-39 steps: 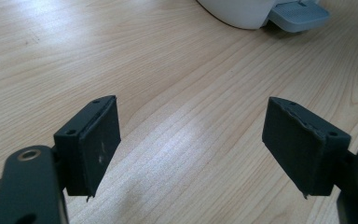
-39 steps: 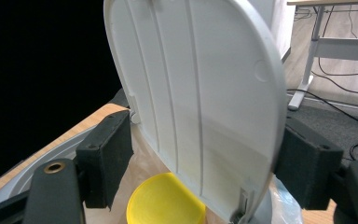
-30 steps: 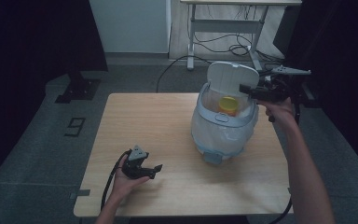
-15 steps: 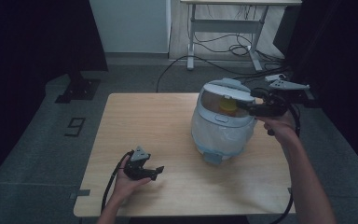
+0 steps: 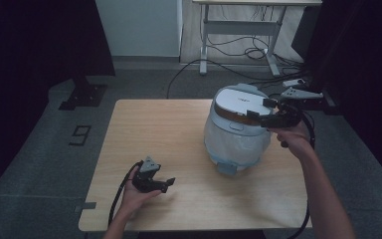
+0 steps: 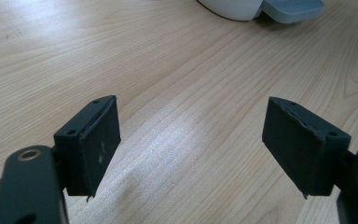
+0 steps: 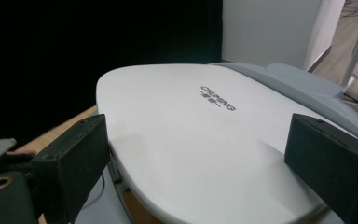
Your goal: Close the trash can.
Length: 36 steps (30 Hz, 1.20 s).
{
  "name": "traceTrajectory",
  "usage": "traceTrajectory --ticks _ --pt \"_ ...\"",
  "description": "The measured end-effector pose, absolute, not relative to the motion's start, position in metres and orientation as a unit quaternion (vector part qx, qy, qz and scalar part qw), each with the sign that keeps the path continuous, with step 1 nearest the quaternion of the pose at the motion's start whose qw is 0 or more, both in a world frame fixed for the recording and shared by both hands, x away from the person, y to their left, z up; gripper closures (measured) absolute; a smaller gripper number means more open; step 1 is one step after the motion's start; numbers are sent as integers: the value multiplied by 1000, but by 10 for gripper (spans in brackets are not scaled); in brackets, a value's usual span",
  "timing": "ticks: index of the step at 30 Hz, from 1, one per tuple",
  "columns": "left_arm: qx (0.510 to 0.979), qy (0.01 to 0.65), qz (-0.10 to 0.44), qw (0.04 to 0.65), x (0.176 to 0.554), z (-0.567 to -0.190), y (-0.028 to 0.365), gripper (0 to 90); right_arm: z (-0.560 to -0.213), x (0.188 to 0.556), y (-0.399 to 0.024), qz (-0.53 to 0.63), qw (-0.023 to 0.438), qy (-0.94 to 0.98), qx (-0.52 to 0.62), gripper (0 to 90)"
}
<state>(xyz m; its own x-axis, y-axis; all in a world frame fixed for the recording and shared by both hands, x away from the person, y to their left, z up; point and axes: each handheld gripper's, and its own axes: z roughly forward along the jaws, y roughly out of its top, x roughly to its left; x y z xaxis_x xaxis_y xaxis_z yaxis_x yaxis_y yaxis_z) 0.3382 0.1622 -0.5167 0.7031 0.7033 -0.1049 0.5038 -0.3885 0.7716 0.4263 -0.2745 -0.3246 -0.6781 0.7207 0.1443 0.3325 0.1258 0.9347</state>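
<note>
- Rice cooker [image 5: 236, 130]: rounded white body, pale blue-grey base and foot, white oval lid [image 7: 200, 140] with a small dark brand mark; lid lowered almost flat, an orange-brown band showing beneath its edge. Stands on the bench [image 5: 169, 134] toward 2 o'clock.
- Right gripper [image 5: 273, 112]: at the cooker's 3 o'clock, level with the lid rim. Jaws have just been opening and stand wide; the lid edge lies between them, pads clear of it.
- Left gripper [image 5: 166, 183]: rests low on the bench at 7 o'clock, well apart from the cooker, jaws parted, nothing between them.
</note>
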Motion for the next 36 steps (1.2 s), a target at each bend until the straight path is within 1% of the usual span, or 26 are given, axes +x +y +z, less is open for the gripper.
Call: traceTrajectory --ticks 8,9,13,16,21,35,36 --pt "826 365 119 412 338 -517 161 191 -322 433 -262 545 160 736 368 56" --pt "826 365 119 412 338 -518 161 191 -322 434 -260 543 159 738 369 67" --pt "827 364 120 412 338 -518 161 191 -326 438 -252 514 188 745 381 88" --pt "826 365 119 412 338 -518 161 191 -325 438 -250 509 194 745 385 94" --pt "827 364 118 411 338 -518 160 191 -328 437 -243 479 225 758 381 91" --pt "825 368 111 415 338 -518 160 191 -328 434 -240 467 233 758 392 100" --pt "824 368 111 415 338 -518 160 191 -329 433 -239 458 239 762 390 102"
